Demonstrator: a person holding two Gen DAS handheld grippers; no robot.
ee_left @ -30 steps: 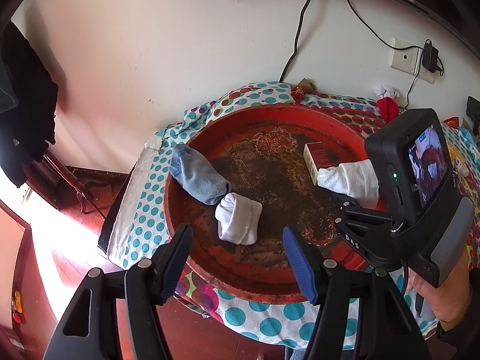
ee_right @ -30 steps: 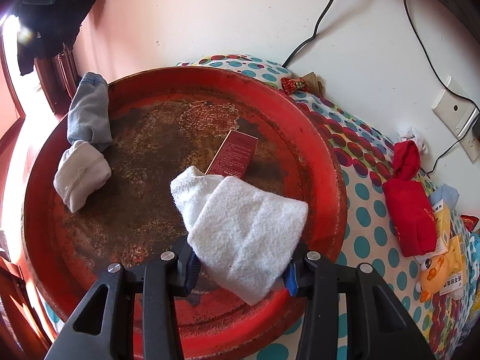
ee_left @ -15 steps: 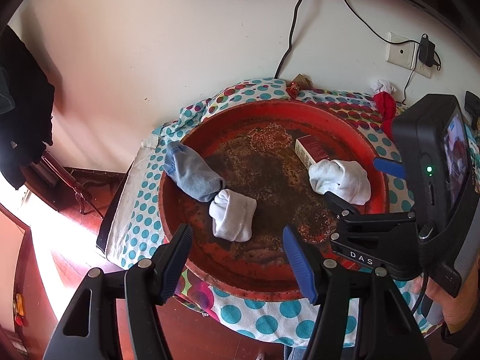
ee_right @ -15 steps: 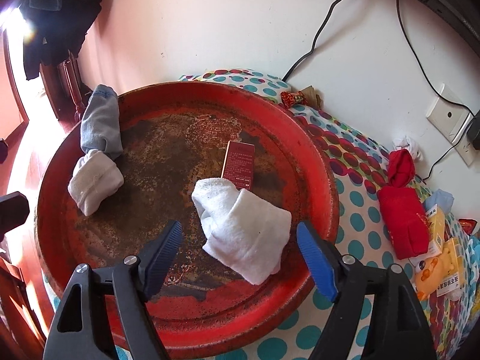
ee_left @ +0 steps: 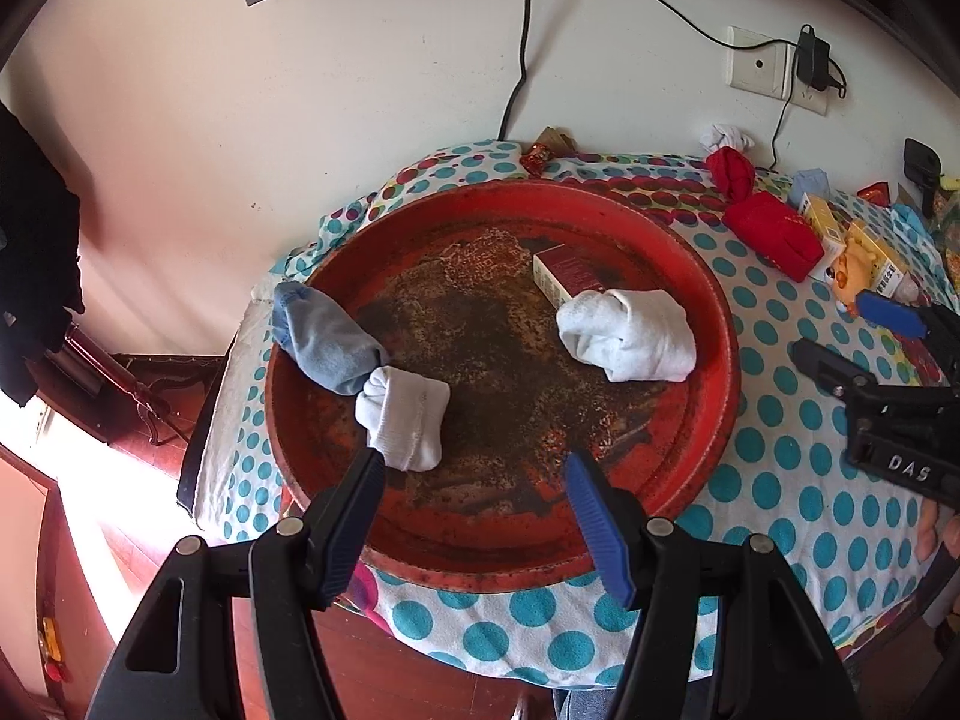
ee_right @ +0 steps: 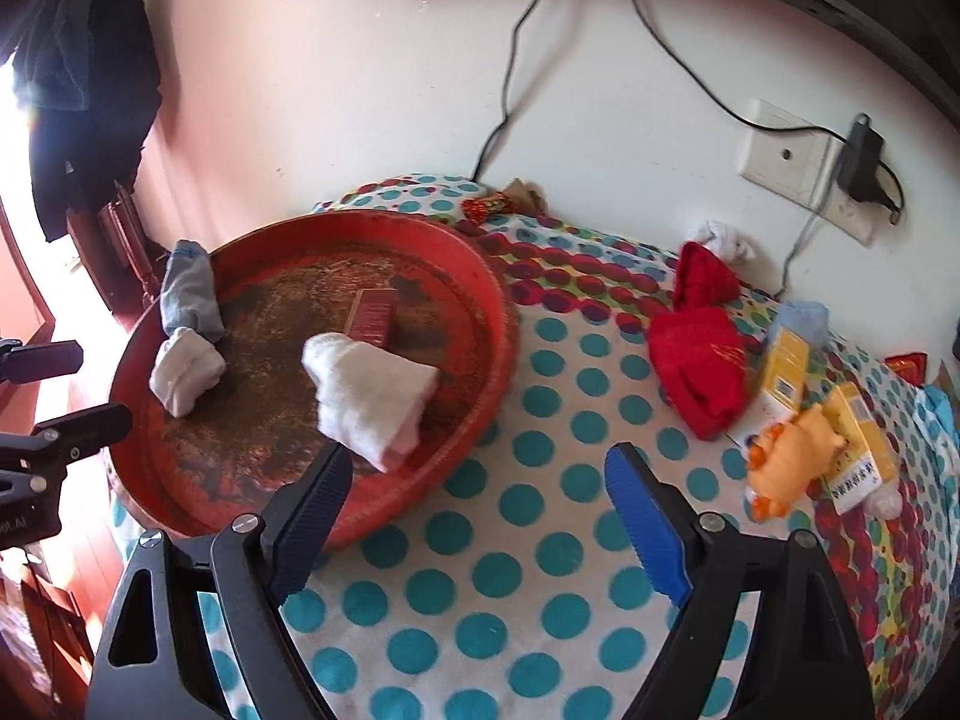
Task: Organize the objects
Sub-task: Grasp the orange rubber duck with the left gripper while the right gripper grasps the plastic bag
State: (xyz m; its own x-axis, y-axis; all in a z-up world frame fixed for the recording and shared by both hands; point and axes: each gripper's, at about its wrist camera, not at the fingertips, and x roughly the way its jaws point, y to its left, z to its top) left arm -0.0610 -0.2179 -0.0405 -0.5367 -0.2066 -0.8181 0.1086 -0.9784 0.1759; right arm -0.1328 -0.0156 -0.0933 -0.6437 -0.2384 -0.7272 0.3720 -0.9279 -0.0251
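Lying soft and light on the tabletop (ee_right: pixel 528 576) right of the red basin (ee_right: pixel 480 300), the red sock (ee_right: pixel 699 369) suits a mid-bundle pinch; right gripper (ee_right: pixel 480 489) fingers are opening, empty, left gripper (ee_left: pixel 474 495) apart, empty.

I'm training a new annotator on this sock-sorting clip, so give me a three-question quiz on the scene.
1. True or false: the red sock lies inside the red tray.
2. How many rolled socks are in the tray?
3. What does the white sock lean on? A) a small red box B) the toy C) the wall

Key: 1 false, it lies on the dotted cloth. 2 two. 3 A.
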